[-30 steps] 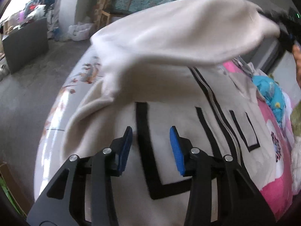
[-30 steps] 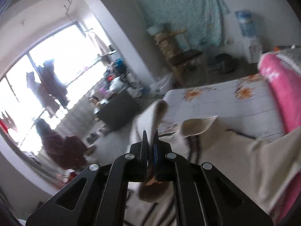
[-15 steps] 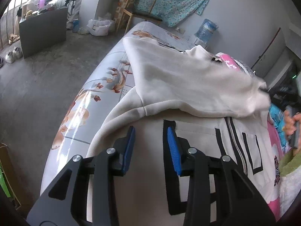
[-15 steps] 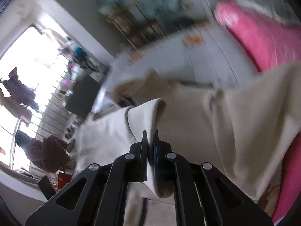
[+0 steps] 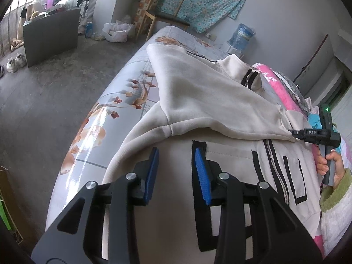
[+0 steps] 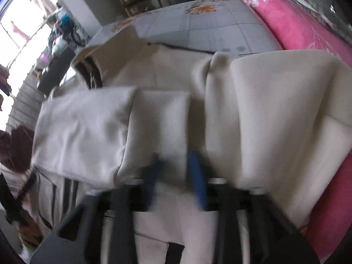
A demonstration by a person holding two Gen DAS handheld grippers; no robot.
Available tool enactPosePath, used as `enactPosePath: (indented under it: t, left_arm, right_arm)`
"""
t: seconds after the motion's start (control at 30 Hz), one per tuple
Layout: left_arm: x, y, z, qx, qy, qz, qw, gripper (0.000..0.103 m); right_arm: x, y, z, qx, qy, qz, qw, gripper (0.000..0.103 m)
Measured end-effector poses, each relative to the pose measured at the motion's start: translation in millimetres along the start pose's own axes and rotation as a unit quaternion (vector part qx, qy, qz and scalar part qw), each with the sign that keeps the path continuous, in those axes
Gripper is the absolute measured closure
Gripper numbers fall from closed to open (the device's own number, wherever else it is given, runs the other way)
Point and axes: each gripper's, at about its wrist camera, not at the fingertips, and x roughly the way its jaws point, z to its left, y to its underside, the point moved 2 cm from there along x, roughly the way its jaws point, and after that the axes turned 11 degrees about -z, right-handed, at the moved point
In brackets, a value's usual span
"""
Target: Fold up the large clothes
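A cream zip jacket (image 5: 231, 165) with black trim lies spread on the bed (image 5: 105, 114). One sleeve (image 5: 209, 101) is folded across its chest. My left gripper (image 5: 176, 160) hovers open just over the jacket's lower front, with nothing between its blue pads. My right gripper (image 5: 293, 133), held by a hand (image 5: 330, 162), has its tip at the sleeve's cuff. In the blurred right wrist view that gripper (image 6: 173, 169) has its pads apart. The cuff end (image 6: 162, 121) lies loose between and ahead of them, and the sleeve (image 6: 88, 127) stretches off to the left.
A pink blanket (image 6: 297, 26) lies along the bed's far side, beside the jacket. The bed's near edge drops to a grey floor (image 5: 55, 92). Farther back are a dark box (image 5: 50, 35), a wooden chair (image 5: 167, 17) and a water bottle (image 5: 241, 35).
The right gripper came down with the sleeve and laid it across the jacket's front. Its jaws, pinched on the cuff before, now stand apart. The left gripper's jaws narrowed a little.
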Motion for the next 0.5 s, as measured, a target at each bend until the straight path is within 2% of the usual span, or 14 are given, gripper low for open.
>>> enactPosePath:
  t: [0.17, 0.27, 0.33, 0.43, 0.5]
  left_arm:
    - [0, 0, 1, -0.007, 0.002, 0.000, 1.0000, 0.074]
    - [0, 1, 1, -0.008, 0.004, -0.002, 1.0000, 0.074]
    - [0, 1, 1, -0.009, 0.005, -0.002, 0.9999, 0.074]
    - [0, 1, 3, -0.011, 0.010, -0.001, 0.9999, 0.074]
    - [0, 1, 4, -0.012, 0.013, -0.001, 0.9998, 0.074]
  right_arm:
    - [-22, -1, 7, 0.000, 0.002, -0.012, 1.000, 0.098]
    - [-10, 6, -7, 0.014, 0.028, 0.008, 0.999, 0.098]
    - [-10, 5, -11, 0.019, 0.027, 0.002, 0.999, 0.098]
    - [-17, 2, -7, -0.015, 0.084, -0.013, 0.996, 0.098]
    - [-25, -2, -4, -0.025, 0.106, -0.017, 0.994, 0.098]
